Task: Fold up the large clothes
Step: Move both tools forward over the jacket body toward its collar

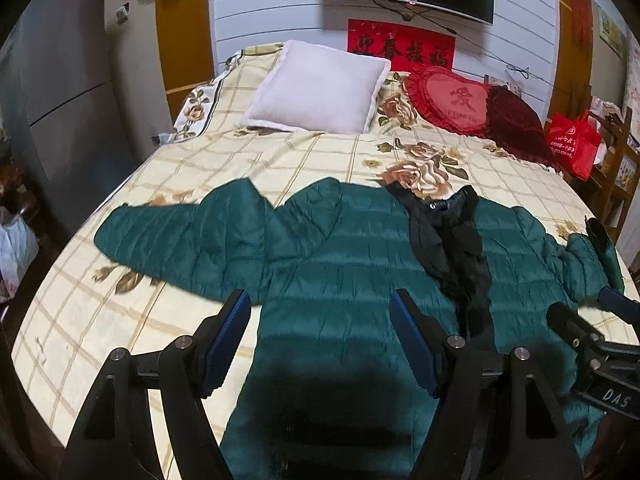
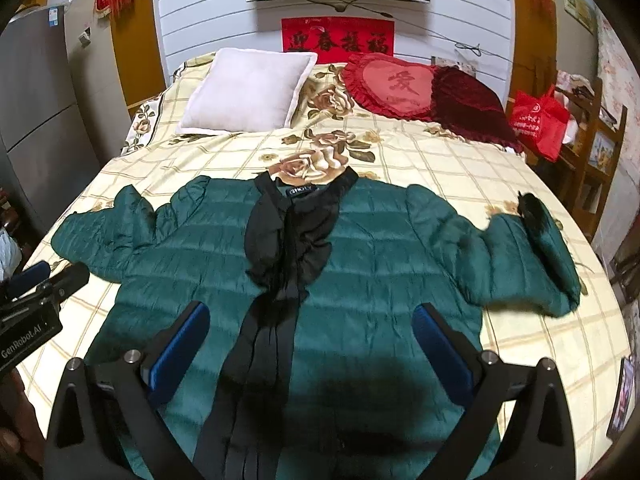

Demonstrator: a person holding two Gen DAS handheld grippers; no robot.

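A dark green quilted jacket [image 1: 340,264] lies spread flat on the bed, front up, with a black collar and black front strip [image 1: 460,248]. Its sleeves stretch out left [image 1: 160,232] and right [image 2: 532,256]; the right cuff has black trim. It also shows in the right wrist view [image 2: 380,264]. My left gripper [image 1: 320,312] is open and empty, hovering above the jacket's lower left body. My right gripper [image 2: 312,320] is open and empty above the jacket's lower middle, over the black strip [image 2: 280,280]. The right gripper's body shows at the right edge of the left wrist view [image 1: 592,344].
The bed has a cream checked cover with roses [image 1: 280,152]. A white pillow [image 1: 320,88], a red heart cushion [image 1: 452,100] and a dark red cushion [image 1: 516,120] lie at the head. A grey fridge [image 1: 68,100] stands left; a red bag [image 1: 572,140] and wooden chair stand right.
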